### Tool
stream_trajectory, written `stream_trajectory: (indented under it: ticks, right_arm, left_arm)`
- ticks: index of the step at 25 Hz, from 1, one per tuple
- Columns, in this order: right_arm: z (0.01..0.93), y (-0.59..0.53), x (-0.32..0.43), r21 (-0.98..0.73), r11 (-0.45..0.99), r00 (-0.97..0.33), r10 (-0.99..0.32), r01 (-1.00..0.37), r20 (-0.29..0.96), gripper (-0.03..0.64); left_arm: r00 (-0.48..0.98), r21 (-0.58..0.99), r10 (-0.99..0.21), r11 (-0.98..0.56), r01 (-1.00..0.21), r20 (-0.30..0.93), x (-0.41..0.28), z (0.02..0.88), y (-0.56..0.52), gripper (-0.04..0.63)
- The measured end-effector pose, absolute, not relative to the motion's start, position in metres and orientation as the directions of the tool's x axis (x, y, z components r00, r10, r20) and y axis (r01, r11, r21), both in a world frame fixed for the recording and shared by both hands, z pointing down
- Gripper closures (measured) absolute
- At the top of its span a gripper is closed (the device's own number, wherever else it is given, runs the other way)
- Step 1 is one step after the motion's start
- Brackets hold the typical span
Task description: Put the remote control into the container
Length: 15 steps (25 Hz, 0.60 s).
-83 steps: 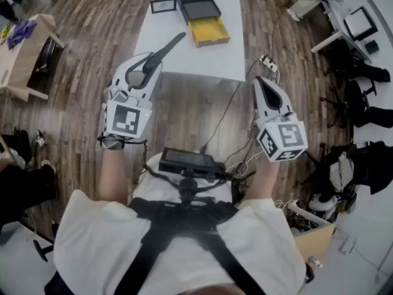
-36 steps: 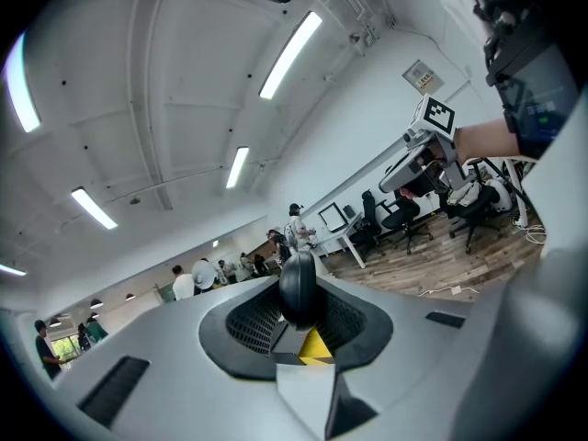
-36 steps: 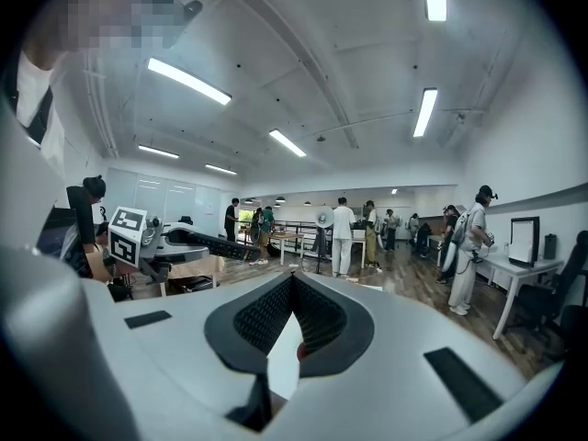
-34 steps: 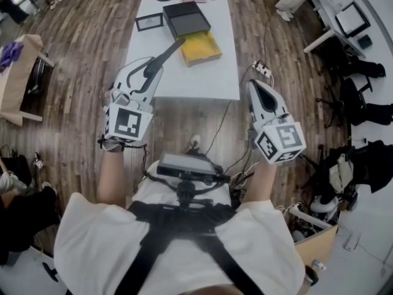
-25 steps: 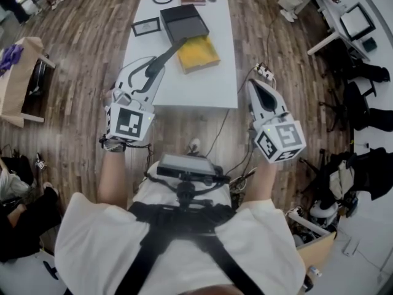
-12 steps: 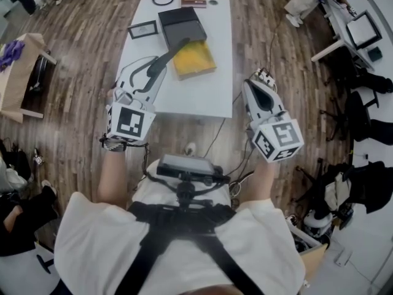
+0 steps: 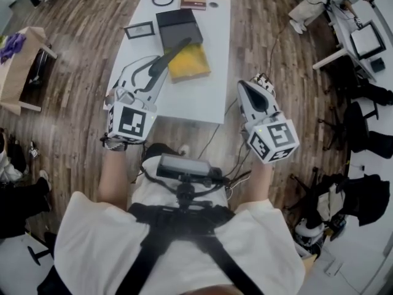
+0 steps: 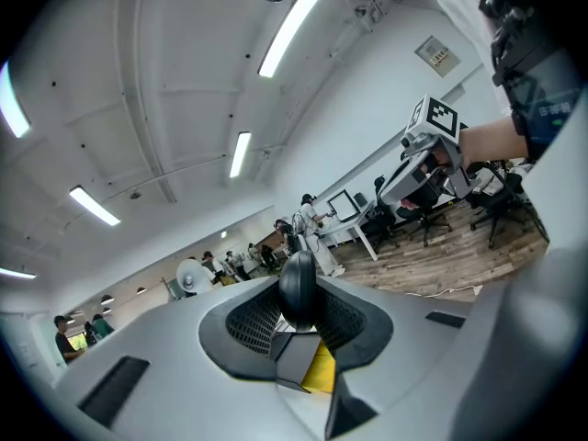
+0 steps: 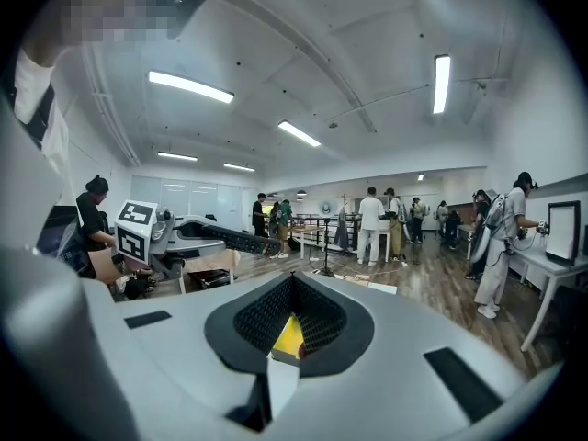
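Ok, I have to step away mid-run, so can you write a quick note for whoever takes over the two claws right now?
Left claw: shut on the remote control, which sticks out ahead over the white table.
Right claw: shut, empty, off the table's right edge.
Yellow container: open on the table, next to a black box.
Done: remote control is in hand.
Left: bring it over the yellow container, lower it in, open the left claw.
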State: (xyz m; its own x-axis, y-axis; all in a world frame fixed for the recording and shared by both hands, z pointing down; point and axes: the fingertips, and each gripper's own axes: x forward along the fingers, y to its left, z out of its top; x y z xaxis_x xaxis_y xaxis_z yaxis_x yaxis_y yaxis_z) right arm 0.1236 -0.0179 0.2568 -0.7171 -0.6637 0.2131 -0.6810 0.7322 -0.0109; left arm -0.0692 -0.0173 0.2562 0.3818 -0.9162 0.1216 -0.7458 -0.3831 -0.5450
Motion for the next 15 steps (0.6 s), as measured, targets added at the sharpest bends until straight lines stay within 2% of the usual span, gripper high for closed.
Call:
stream_trajectory:
  ticks: [15]
  right_arm:
    - [0.285, -0.045, 0.125, -0.042, 0.727, -0.712, -0.657, -0.685, 0.248, 0.614]
  left_arm:
    - [0.411, -0.543, -0.893, -0.442, -0.714, 0.186, -0.056, 0.293, -0.059, 0.489]
